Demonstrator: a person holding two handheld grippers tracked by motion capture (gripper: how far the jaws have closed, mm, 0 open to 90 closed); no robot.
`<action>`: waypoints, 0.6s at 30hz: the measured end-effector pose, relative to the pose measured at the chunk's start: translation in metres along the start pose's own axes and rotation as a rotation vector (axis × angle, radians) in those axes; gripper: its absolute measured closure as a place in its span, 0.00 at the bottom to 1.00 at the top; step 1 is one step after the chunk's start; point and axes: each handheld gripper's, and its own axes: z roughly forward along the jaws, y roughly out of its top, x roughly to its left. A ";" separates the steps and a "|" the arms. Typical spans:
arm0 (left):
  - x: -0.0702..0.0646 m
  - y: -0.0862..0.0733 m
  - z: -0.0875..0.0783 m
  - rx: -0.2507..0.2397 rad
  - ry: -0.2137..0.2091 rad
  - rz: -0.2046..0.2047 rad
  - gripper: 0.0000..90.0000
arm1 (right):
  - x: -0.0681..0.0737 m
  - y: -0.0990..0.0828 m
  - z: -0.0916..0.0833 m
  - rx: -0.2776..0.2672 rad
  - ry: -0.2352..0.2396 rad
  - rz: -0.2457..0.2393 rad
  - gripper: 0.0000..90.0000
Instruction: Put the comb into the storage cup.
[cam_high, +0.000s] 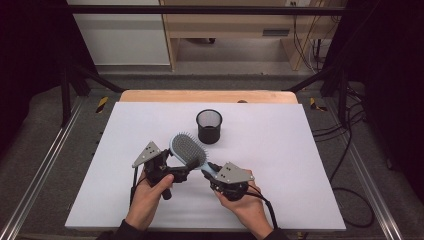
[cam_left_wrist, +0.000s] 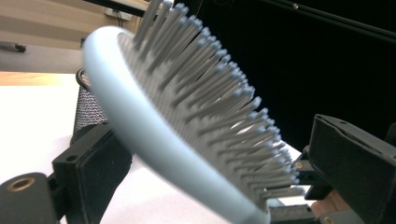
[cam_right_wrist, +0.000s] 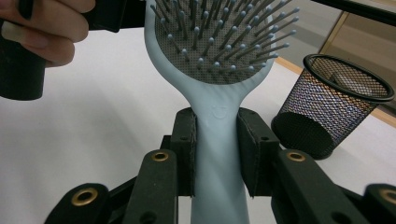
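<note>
Hairbrush (cam_high: 187, 149): pale blue, bristles facing up, lifted off the white table (cam_high: 300, 165) just in front of the black mesh cup (cam_high: 209, 126); head toward the cup, handle running back toward the person's right.

Right gripper (cam_high: 214, 170): just behind the brush's handle end, pointing forward and inward toward the cup. In the right gripper view its two black pads press on either side of the handle (cam_right_wrist: 215, 154), pinching it below the neck.

Right hand (cam_high: 247, 207): forearm entering from the near edge of the table, fingers wrapped under the gripper body, grey plate on top.

Left gripper (cam_high: 181, 172): at the brush's left near side, aimed across toward the right gripper. Its jaws stand spread; in the left gripper view the brush head (cam_left_wrist: 187, 116) lies tilted between them, with no pad seen pressing on it.

Left hand (cam_high: 150, 192): forearm from the near edge, fingers curled round the grip.

Mesh cup: upright, just beyond the brush head, apart from it.
</note>
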 end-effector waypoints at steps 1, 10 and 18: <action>-0.001 0.000 0.000 -0.002 -0.001 -0.001 0.07 | 0.001 0.000 0.000 0.000 0.002 -0.004 0.77; -0.001 0.000 -0.001 -0.007 0.006 -0.043 0.17 | 0.003 0.001 -0.001 -0.006 -0.003 -0.021 0.77; 0.000 0.002 -0.006 -0.018 0.027 -0.091 0.27 | 0.007 0.000 0.001 0.002 -0.007 -0.045 0.77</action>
